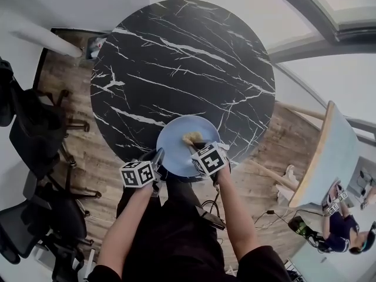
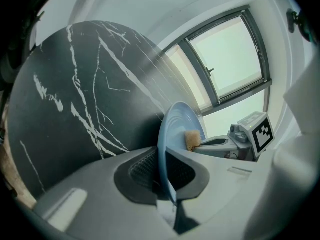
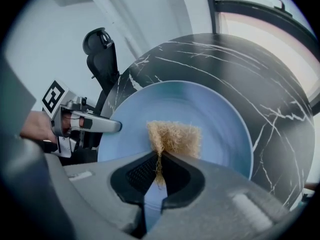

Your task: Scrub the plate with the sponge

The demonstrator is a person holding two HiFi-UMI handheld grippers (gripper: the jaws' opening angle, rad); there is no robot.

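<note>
A light blue plate (image 1: 179, 143) lies at the near edge of the round black marble table (image 1: 182, 63). My left gripper (image 1: 157, 155) is shut on the plate's near-left rim (image 2: 165, 156), which runs edge-on between its jaws. My right gripper (image 1: 191, 147) is shut on a tan fibrous sponge (image 3: 175, 136), pinched thin between the jaws and spread out beyond them. The sponge (image 1: 192, 137) rests on the plate's face (image 3: 210, 114) near the middle. From the left gripper view the sponge (image 2: 192, 139) shows against the plate, with the right gripper (image 2: 220, 144) behind it.
Black office chairs (image 1: 35, 134) stand on the wooden floor to the left of the table. A pale table (image 1: 329, 157) and a seated person (image 1: 343, 228) are at the right. A window (image 2: 230, 54) lies beyond the marble table.
</note>
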